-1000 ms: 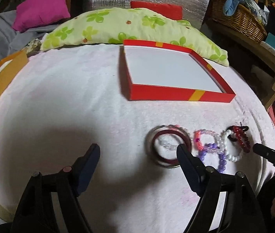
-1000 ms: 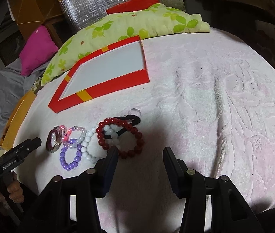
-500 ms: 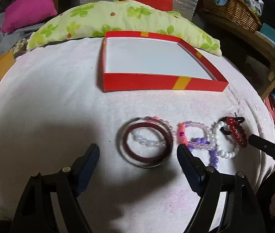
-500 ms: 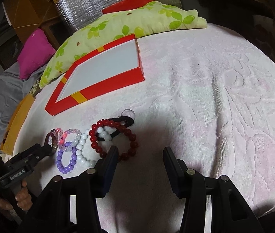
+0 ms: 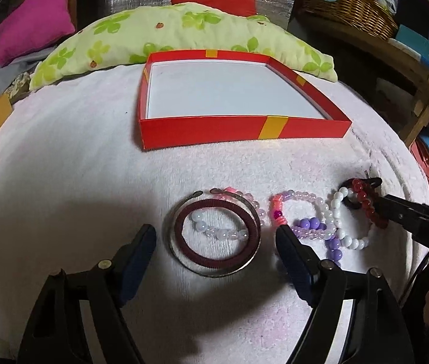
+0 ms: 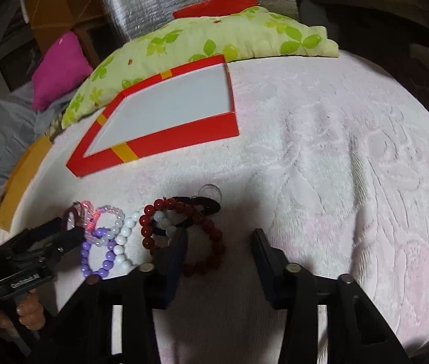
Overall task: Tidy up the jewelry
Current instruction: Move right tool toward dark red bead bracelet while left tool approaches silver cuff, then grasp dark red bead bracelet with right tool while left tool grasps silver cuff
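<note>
Left gripper [image 5: 216,244] agape around silver bangle [image 5: 211,236] — red box [image 5: 244,130] beyond.

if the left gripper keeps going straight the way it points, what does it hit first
Most likely the metal bangle with the maroon band inside it: both lie between the left gripper's open jaws. Depth is hard to judge.

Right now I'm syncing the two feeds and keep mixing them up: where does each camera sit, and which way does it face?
Left wrist: on the left gripper, looking down its open fingers at the metal bangle, toward the red box; the right gripper's tip enters at right.
Right wrist: on the right gripper, over the dark red bead bracelet; the left gripper and a hand show at lower left.
Shared: the box, the row of bracelets, the green pillow, the white blanket.
</note>
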